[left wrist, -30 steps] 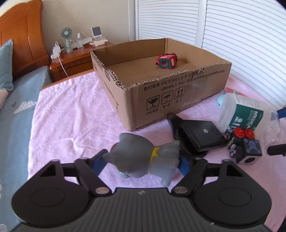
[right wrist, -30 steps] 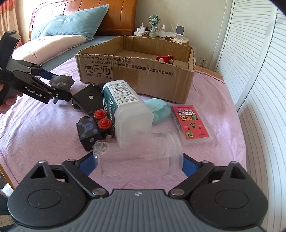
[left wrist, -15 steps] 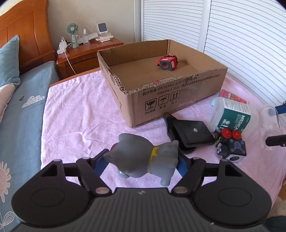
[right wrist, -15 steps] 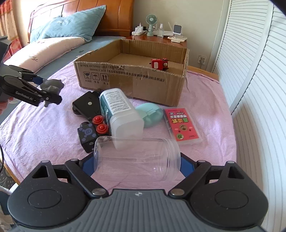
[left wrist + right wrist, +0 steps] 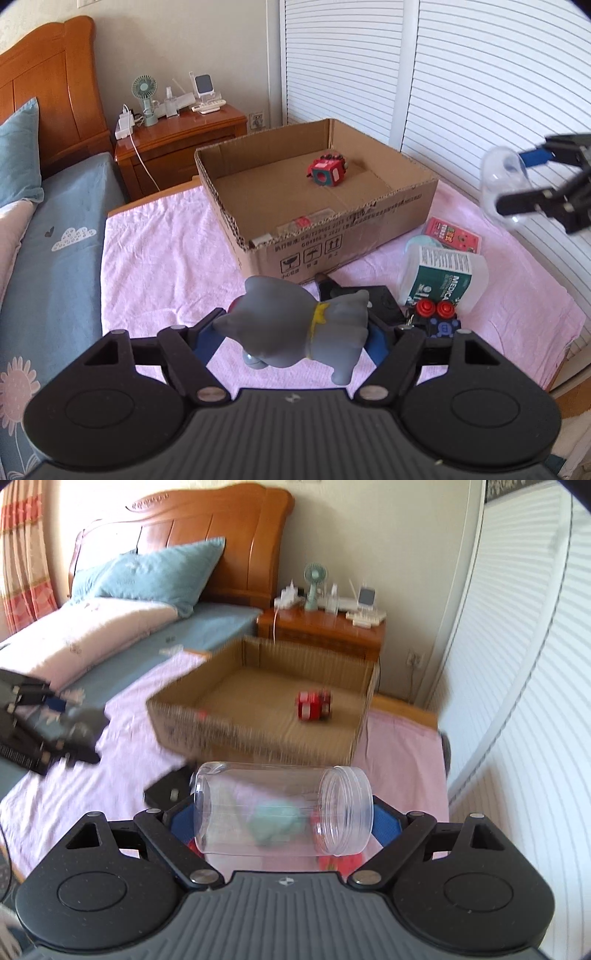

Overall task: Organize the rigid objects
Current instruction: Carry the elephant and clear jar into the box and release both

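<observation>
My left gripper point(image 5: 291, 338) is shut on a grey toy elephant point(image 5: 299, 325) and holds it above the pink blanket, in front of the open cardboard box point(image 5: 258, 236). My right gripper point(image 5: 284, 821) is shut on a clear plastic jar point(image 5: 284, 808), lying sideways, raised in the air near the box point(image 5: 258, 734). In the left wrist view the right gripper point(image 5: 532, 181) and the jar point(image 5: 502, 184) show at the right. A red cube toy point(image 5: 328, 173) lies inside the box; it also shows in the right wrist view point(image 5: 314, 705).
On the blanket lie a white medicine bottle point(image 5: 443, 277), a black flat case point(image 5: 380, 302), a black cube with red buttons point(image 5: 439, 321) and a red card pack point(image 5: 454, 232). A wooden nightstand point(image 5: 177, 140) with a fan stands behind the box. Louvred doors are at the right.
Both grippers have risen with their loads. The right gripper lifted the jar off the blanket and moved toward the box. The left gripper with the elephant is higher above the blanket.
</observation>
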`<state>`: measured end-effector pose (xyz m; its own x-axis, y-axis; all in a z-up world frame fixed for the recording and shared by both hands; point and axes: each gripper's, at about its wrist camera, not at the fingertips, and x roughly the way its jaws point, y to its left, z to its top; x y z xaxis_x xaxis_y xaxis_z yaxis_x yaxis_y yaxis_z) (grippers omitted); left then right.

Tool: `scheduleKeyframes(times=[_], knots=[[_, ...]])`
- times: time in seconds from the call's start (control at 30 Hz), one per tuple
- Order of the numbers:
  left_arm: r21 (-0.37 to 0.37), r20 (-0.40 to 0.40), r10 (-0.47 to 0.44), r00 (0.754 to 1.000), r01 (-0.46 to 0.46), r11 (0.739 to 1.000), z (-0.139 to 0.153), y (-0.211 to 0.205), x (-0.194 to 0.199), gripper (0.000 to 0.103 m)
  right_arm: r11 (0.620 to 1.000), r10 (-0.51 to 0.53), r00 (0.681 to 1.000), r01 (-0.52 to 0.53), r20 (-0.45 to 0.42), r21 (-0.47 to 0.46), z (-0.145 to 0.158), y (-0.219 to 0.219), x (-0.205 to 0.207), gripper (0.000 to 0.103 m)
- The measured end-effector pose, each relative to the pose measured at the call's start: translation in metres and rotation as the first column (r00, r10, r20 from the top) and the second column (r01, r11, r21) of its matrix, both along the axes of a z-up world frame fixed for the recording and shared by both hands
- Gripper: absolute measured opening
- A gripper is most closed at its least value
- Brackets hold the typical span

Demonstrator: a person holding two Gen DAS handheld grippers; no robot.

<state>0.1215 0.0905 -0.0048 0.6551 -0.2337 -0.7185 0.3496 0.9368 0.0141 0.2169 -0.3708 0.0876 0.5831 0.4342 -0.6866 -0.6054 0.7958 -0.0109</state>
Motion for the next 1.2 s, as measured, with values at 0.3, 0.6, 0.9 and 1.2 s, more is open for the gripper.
scheduleKeyframes(times=[0.3,0.6,0.9,1.2], knots=[[0.023,0.044,0.008,0.999,-0.009,1.000,0.026,-0.008,0.040,0.075,0.999,0.028,1.000,-0.028,0.015,0.016,0.009,0.034,0.053,0.093],[0.036,0.034,0.025,0.999,-0.027,0.999,0.030,-0.034,0.129,0.076,0.999,0.015,0.999,-0.013,-0.033,0.045,0.000,0.045,0.087,0.093],[0.032,0.025,0.097,0.995,-0.098,0.995,0.014,-0.046,0.201,0.080,0.999,-0.018,0.999,0.019,-0.046,0.028,-0.003,0.041,0.100,0.093],[-0.021,0.045,0.136,0.990,-0.136,0.991,0.013,-0.031,0.189,0.097,0.999,-0.034,0.997,0.034,-0.062,0.002,-0.009,0.046,0.110,0.093]])
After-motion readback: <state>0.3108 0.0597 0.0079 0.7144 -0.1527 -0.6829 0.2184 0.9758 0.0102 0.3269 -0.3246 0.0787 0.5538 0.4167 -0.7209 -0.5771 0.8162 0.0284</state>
